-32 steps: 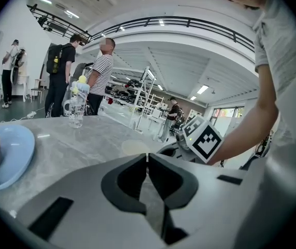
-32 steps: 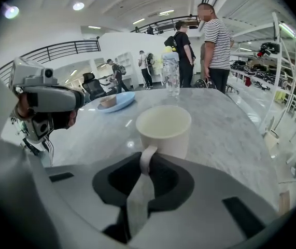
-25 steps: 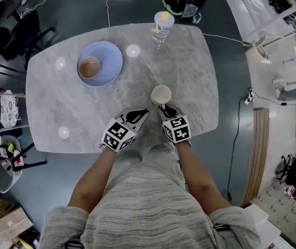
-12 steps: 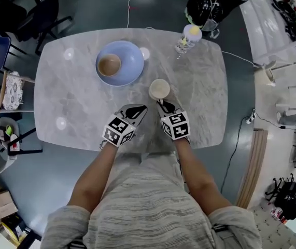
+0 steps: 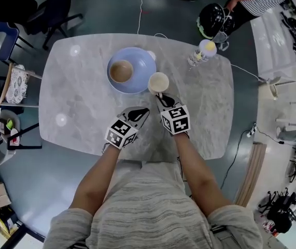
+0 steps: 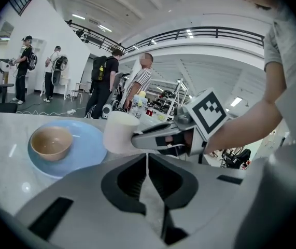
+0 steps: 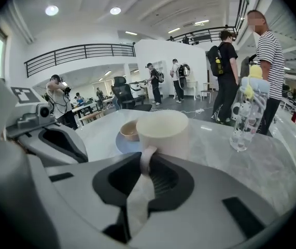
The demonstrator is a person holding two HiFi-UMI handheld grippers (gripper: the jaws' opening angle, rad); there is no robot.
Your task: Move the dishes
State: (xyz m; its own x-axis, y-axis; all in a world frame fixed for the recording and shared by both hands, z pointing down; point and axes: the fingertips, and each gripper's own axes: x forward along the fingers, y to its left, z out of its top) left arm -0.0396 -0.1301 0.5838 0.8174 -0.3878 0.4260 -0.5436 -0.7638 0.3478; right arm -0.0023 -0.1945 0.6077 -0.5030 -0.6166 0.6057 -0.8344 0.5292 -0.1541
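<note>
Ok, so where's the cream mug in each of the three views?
Head view: the mug is near the centre, at the right edge of the blue plate, just ahead of the right gripper.
Left gripper view: the mug is left of centre, right of the plate.
Right gripper view: the mug is at the centre, its handle between the jaws.
Shared landmark: the blue plate holding the brown bowl.

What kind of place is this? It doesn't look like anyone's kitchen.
Probably a big open lab or workshop hall, not a home. A railed balcony runs overhead, people with backpacks stand about, and cables trail round the table.
</note>
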